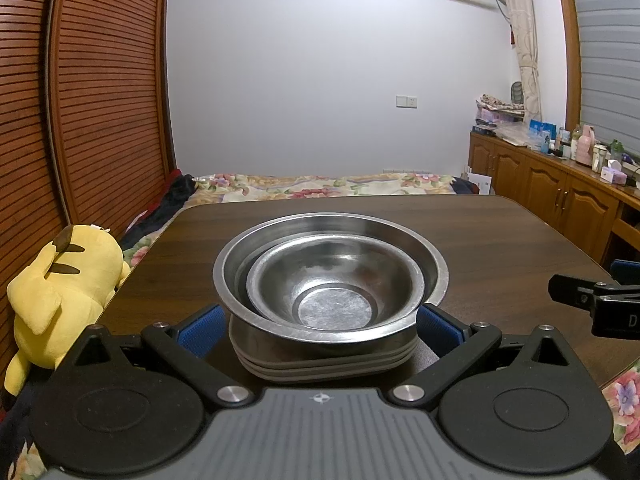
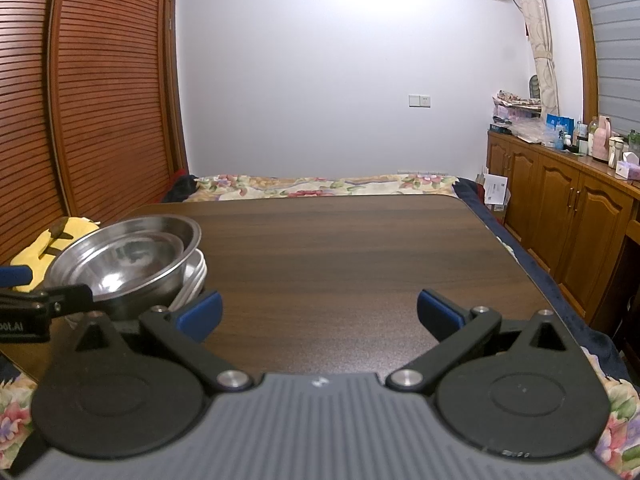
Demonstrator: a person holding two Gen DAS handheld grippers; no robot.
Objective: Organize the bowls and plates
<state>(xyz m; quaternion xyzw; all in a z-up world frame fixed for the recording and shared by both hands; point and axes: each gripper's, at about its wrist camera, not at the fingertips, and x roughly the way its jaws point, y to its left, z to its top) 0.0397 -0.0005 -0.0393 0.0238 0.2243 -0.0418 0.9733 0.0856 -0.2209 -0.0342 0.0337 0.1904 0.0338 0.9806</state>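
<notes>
We see our left tongs [image 1: 320, 326] wide open around the plates [image 1: 324, 364] stacked under two nested bowls [image 1: 332, 272], frame centre. Right tongs [image 2: 319, 316] wide open, empty over the table [image 2: 360, 248].

Legible text is sparse. In the right wrist view, white lettering on the black body of the left gripper [image 2: 24, 326] at the left edge reads "oot.AI", its start cut off by the frame. In the left wrist view, the black body of the right gripper [image 1: 616, 320] at the right edge bears a single white "D", the remainder out of frame. Printing on the blue boxes [image 2: 560, 124] on the sideboard is too small to read.
</notes>
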